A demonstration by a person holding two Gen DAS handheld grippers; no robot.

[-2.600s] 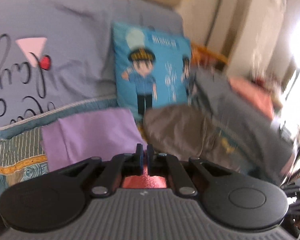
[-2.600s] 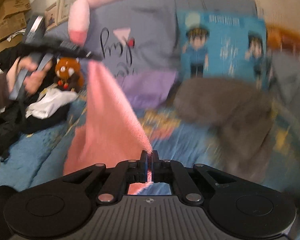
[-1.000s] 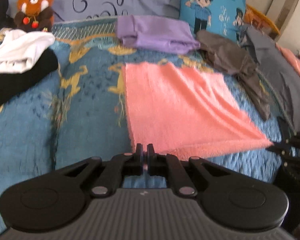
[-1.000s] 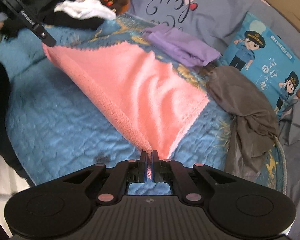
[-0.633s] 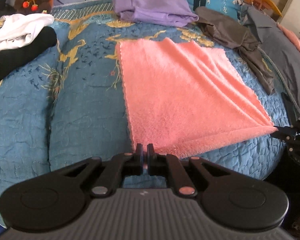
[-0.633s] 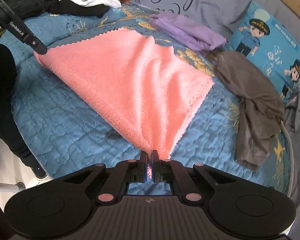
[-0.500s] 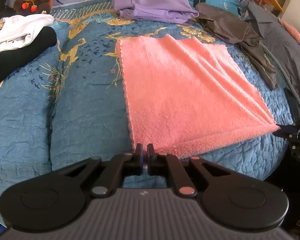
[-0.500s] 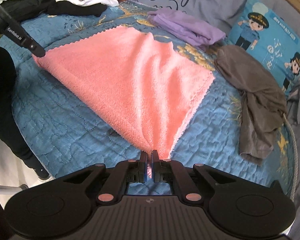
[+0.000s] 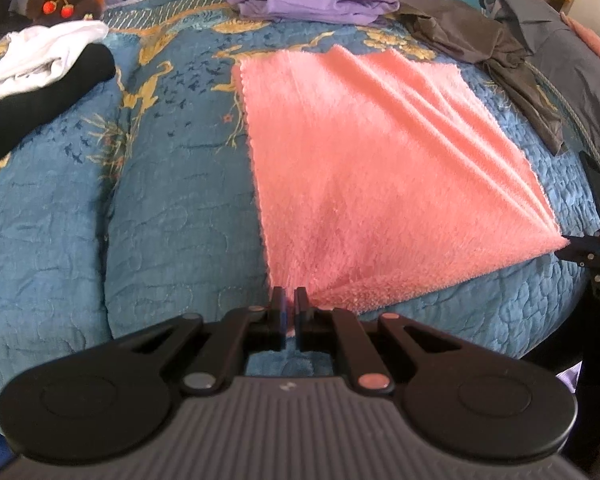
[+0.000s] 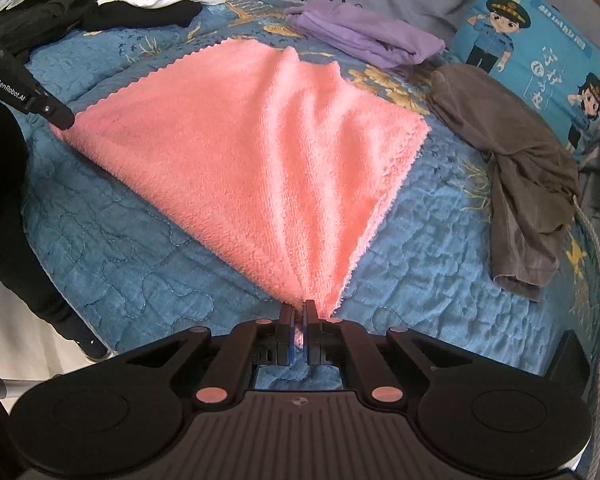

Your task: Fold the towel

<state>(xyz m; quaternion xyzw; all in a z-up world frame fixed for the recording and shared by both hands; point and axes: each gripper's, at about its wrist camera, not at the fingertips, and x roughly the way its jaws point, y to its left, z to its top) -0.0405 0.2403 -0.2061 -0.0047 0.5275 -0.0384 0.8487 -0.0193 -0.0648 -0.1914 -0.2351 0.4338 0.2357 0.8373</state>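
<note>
Since the earlier frames the pink towel has come down from hanging and now lies spread on the bed, long axis running away toward the pillows. The left gripper and right gripper sit low at the bed's near edge, fingers clamped on its two near corners.

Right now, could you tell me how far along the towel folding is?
Done: the pink towel lies spread on the blue quilt, a few ridges running to one corner. In hand: the left gripper and right gripper each pinch a near corner. Left: every fold; no edge is doubled over yet.
</note>
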